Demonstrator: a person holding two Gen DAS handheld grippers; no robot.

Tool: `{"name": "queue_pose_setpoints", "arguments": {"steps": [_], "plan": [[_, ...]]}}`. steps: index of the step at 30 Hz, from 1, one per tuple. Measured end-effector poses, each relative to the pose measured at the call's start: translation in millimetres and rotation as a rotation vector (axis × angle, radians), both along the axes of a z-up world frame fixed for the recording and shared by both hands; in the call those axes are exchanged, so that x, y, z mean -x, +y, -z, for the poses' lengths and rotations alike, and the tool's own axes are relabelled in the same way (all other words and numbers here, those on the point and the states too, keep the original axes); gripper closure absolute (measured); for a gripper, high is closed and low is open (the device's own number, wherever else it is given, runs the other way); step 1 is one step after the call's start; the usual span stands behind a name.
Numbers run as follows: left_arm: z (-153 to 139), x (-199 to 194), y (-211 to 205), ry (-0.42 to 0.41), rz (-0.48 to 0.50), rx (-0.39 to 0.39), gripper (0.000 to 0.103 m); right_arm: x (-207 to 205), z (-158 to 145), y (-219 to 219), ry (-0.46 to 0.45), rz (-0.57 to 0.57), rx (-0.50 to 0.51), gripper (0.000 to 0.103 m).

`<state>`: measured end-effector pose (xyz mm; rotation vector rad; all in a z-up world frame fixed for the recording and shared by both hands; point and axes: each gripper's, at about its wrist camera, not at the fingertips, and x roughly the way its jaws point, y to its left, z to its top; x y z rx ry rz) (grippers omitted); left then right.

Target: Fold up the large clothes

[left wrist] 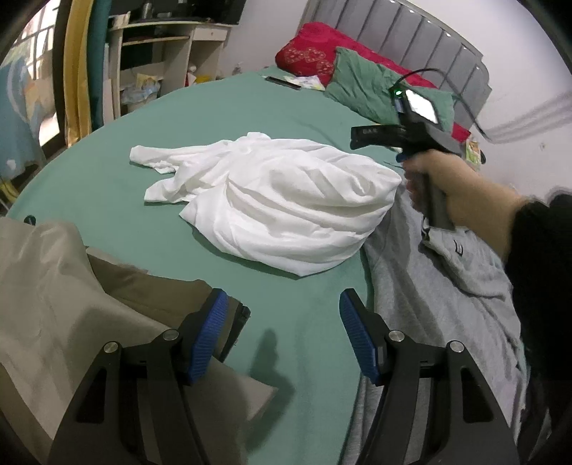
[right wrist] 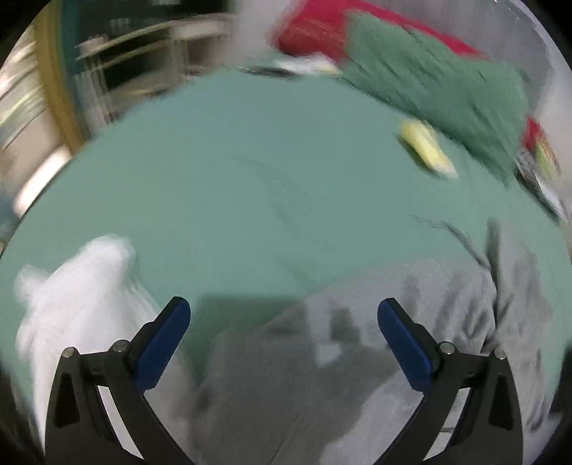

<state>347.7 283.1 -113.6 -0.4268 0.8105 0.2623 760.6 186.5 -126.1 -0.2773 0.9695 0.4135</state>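
A crumpled white garment (left wrist: pixel 275 200) lies in the middle of the green bed (left wrist: pixel 200 118). A grey sweatshirt (left wrist: pixel 439 297) lies to its right, and a beige garment (left wrist: pixel 53 300) lies at the lower left. My left gripper (left wrist: pixel 280 322) is open and empty above bare sheet between the beige and grey clothes. My right gripper's body (left wrist: pixel 404 132) is held in a hand above the grey sweatshirt. In the blurred right wrist view my right gripper (right wrist: pixel 284 322) is open and empty over the grey sweatshirt (right wrist: pixel 357 357), with the white garment (right wrist: pixel 78 286) at its left.
Red pillows (left wrist: pixel 321 46) and a green pillow (left wrist: pixel 371 86) lie against the grey headboard (left wrist: pixel 411 32) at the far end. A shelf unit (left wrist: pixel 161 57) and curtains (left wrist: pixel 78 71) stand past the bed's left side. A dark flat object (left wrist: pixel 282 82) and papers lie near the pillows.
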Motion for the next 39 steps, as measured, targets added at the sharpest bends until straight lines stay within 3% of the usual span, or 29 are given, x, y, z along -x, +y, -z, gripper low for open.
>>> {"name": "queue_pose_setpoints", "arguments": {"steps": [3,5,7,9,10,11,14,16,19,22,24,26,28,30,31,33,35,37,39], "plan": [[0.6,-2.9,1.0,0.006,0.014,-0.002,0.035,-50.6,12.9,-19.7,0.047,0.184,-0.012,0.0],[-0.3,-5.6,6.6,0.002,0.014,0.0,0.035,-76.6,32.2,-31.8,0.131,0.245,-0.019,0.0],[-1.5,-8.0,16.9,0.006,-0.02,-0.022,0.035,-89.2,61.1,-39.7,0.258,0.232,-0.058,0.0],[-2.6,-9.4,29.0,0.0,-0.058,-0.012,0.035,-84.5,62.1,-26.2,0.185,0.142,0.005,0.005],[-3.0,-9.5,35.1,-0.005,-0.08,0.004,0.035,-84.4,58.8,-22.9,0.178,0.119,0.006,0.034],[-3.0,-9.4,38.2,-0.002,-0.098,0.005,0.035,-84.4,49.0,-20.8,0.16,0.081,-0.004,0.094],[0.0,-7.8,41.1,0.012,-0.105,0.001,0.035,-73.6,-1.4,-5.4,0.086,-0.085,-0.099,0.093],[-0.1,-5.8,41.0,0.014,-0.105,-0.008,0.035,-51.5,-49.9,19.2,-0.007,-0.254,-0.167,0.093],[-4.1,-1.8,41.9,0.004,-0.113,-0.011,0.035,-3.5,-128.0,44.5,-0.121,-0.532,-0.307,0.093],[-8.4,4.1,44.1,-0.015,-0.12,0.019,0.035,54.2,-194.4,48.2,-0.194,-0.773,-0.372,0.093],[-11.5,7.4,43.9,-0.024,-0.118,0.017,0.035,84.0,-221.1,28.5,-0.196,-0.892,-0.394,0.091],[-12.9,10.5,44.6,-0.022,-0.127,0.012,0.035,103.2,-223.5,-2.0,-0.164,-0.961,-0.412,0.091],[-14.9,14.5,47.0,-0.034,-0.134,0.027,0.035,112.4,-203.5,-41.7,-0.197,-0.867,-0.342,0.09],[-18.8,18.8,50.0,-0.047,-0.154,0.018,0.035,89.9,-167.5,-70.4,-0.18,-0.648,-0.184,0.055],[-21.5,22.2,52.1,-0.06,-0.167,0.015,0.035,78.7,-145.5,-88.1,-0.16,-0.533,-0.107,0.028],[-25.4,29.8,56.3,-0.089,-0.189,0.017,0.035,67.6,-112.6,-121.4,-0.121,-0.353,-0.029,0.023],[-29.3,37.5,61.7,-0.119,-0.214,0.015,0.035,77.0,-96.1,-144.4,-0.09,-0.27,-0.087,0.023],[-32.1,42.5,67.3,-0.129,-0.224,0.006,0.035,104.4,-88.1,-146.2,-0.098,-0.242,-0.145,0.023],[-31.8,46.8,74.7,-0.123,-0.243,0.006,0.035,150.5,-84.4,-136.7,-0.105,-0.292,-0.204,0.023]]}}
